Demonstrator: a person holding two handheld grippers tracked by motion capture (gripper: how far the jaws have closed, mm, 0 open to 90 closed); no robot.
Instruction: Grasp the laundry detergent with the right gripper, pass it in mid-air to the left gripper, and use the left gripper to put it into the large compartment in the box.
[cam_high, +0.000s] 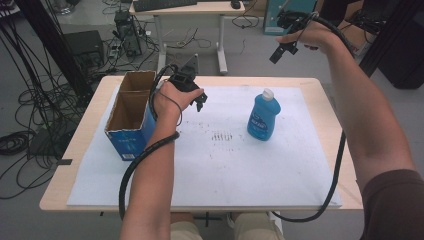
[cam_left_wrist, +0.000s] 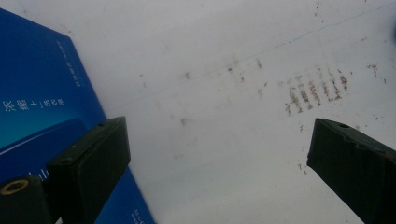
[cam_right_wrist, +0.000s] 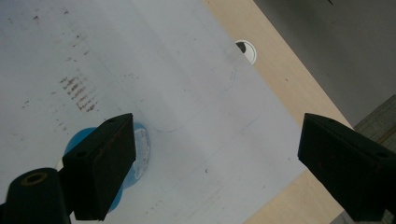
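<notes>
A blue bottle (cam_high: 263, 116) with a white cap stands upright on the white sheet (cam_high: 225, 165), right of the middle. An open-topped blue cardboard box (cam_high: 131, 115) sits at the left of the sheet. My left gripper (cam_high: 200, 101) hovers just right of the box, open with nothing between its jaws. In the left gripper view the gripper (cam_left_wrist: 217, 140) looks down on bare sheet, with the box wall (cam_left_wrist: 37, 93) at the left. My right gripper (cam_high: 279, 52) is raised high above the table's far right, open and empty. In the right gripper view the gripper (cam_right_wrist: 215, 135) looks down on the bottle (cam_right_wrist: 140, 151), partly behind one jaw.
The wooden table (cam_high: 330, 115) shows around the sheet, with a cable hole (cam_right_wrist: 246, 49) near its edge. Behind it stands a desk (cam_high: 190, 9) with a keyboard. Cables (cam_high: 30, 125) litter the floor at the left. A black cable (cam_high: 335, 185) trails off the table's right front.
</notes>
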